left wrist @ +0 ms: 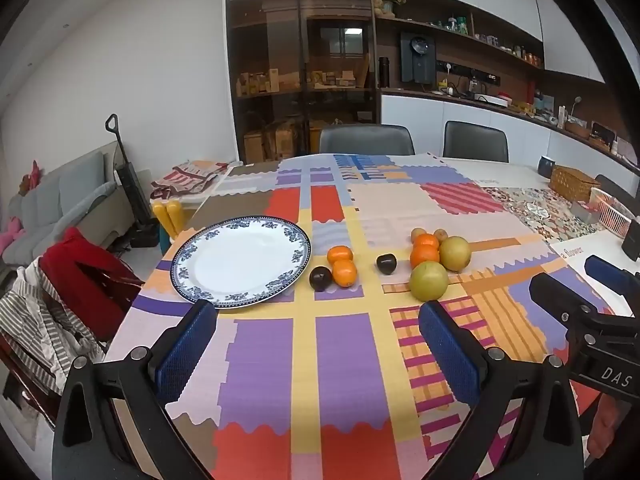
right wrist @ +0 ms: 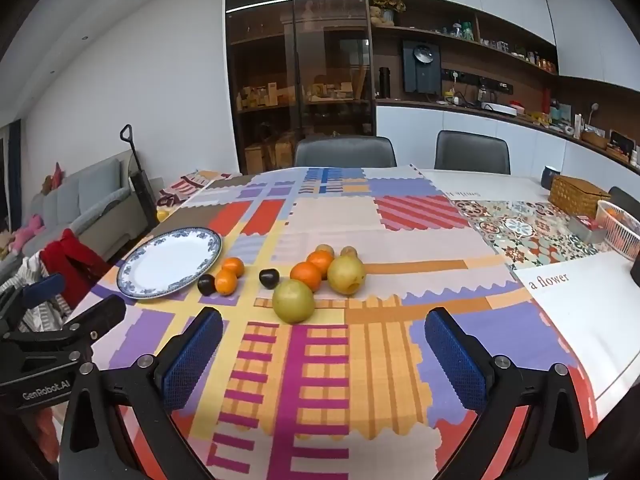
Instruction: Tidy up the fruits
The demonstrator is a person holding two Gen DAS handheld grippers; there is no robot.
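A white plate with a blue rim (left wrist: 240, 261) (right wrist: 170, 263) lies empty on the patchwork tablecloth, left of the fruit. Beside it lie two small oranges (left wrist: 342, 266) (right wrist: 229, 276) and a dark plum (left wrist: 320, 278) (right wrist: 206, 284). A second plum (left wrist: 386, 263) (right wrist: 269, 278) lies alone. Further right are two oranges (left wrist: 425, 251) (right wrist: 313, 269), two yellow-green pears (left wrist: 429, 281) (right wrist: 293, 301) and two small brownish fruits (left wrist: 429, 234) (right wrist: 336, 250). My left gripper (left wrist: 318, 320) and right gripper (right wrist: 324, 328) are open and empty, above the near part of the table, short of the fruit.
A wicker box (right wrist: 578, 196) and a pink-white basket (right wrist: 620, 228) stand at the far right of the table. Two grey chairs (right wrist: 344, 152) stand behind the table. A chair with red and striped clothes (left wrist: 68, 296) is at the table's left edge.
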